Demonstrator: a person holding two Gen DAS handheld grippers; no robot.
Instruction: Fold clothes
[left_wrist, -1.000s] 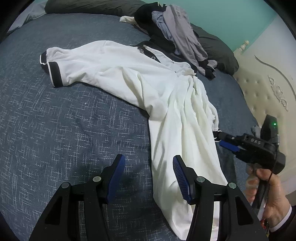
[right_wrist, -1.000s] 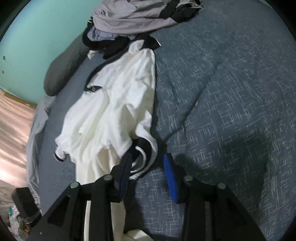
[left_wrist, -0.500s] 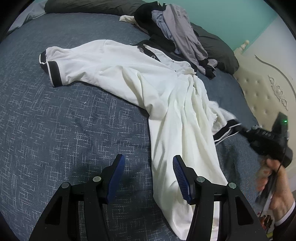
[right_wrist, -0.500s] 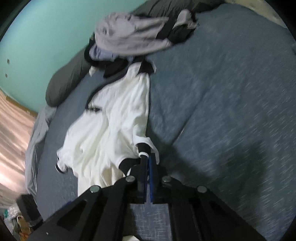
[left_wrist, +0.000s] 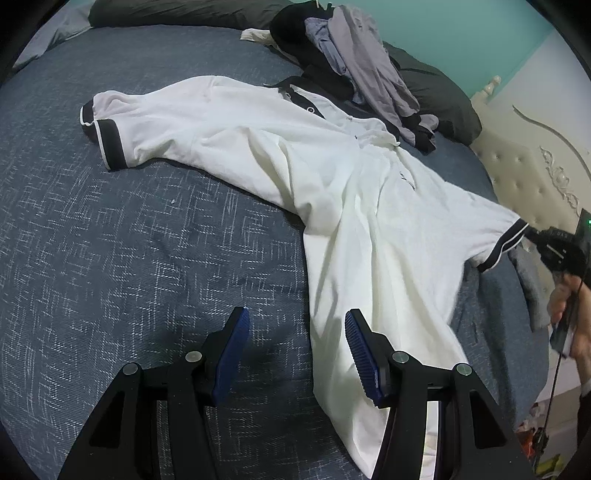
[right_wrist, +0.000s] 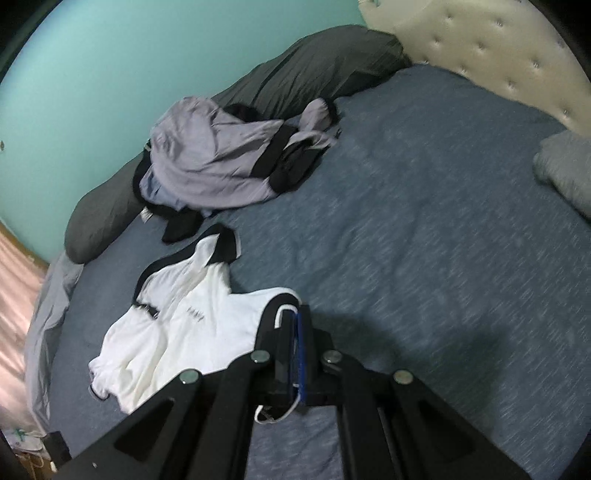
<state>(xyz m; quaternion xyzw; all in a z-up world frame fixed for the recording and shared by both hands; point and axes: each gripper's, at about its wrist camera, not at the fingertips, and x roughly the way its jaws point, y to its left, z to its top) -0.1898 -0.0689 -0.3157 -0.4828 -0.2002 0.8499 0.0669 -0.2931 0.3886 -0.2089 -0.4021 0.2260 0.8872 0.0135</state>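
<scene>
A white polo shirt (left_wrist: 332, 177) with black collar and black sleeve cuffs lies spread on the blue bed cover (left_wrist: 129, 240). My left gripper (left_wrist: 295, 325) hovers open over the cover, its right finger above the shirt's lower hem, nothing between its pads. My right gripper (right_wrist: 297, 317) is shut on the black cuff of the shirt's right sleeve (right_wrist: 275, 310). In the left wrist view that sleeve cuff (left_wrist: 502, 243) is pulled out to the right, held by the right gripper (left_wrist: 532, 234) in a person's hand. The left sleeve (left_wrist: 107, 136) lies flat at far left.
A heap of grey and black clothes (left_wrist: 362, 74) sits at the head of the bed, against dark grey pillows (right_wrist: 314, 70). A cream tufted headboard (right_wrist: 480, 55) and a turquoise wall (right_wrist: 92, 74) border the bed. A grey folded cloth (right_wrist: 565, 166) lies at right.
The right gripper shut on the bunched right sleeve's cuff and pulled it up and out to the right, spreading the sleeve. The left gripper stayed still and open.
</scene>
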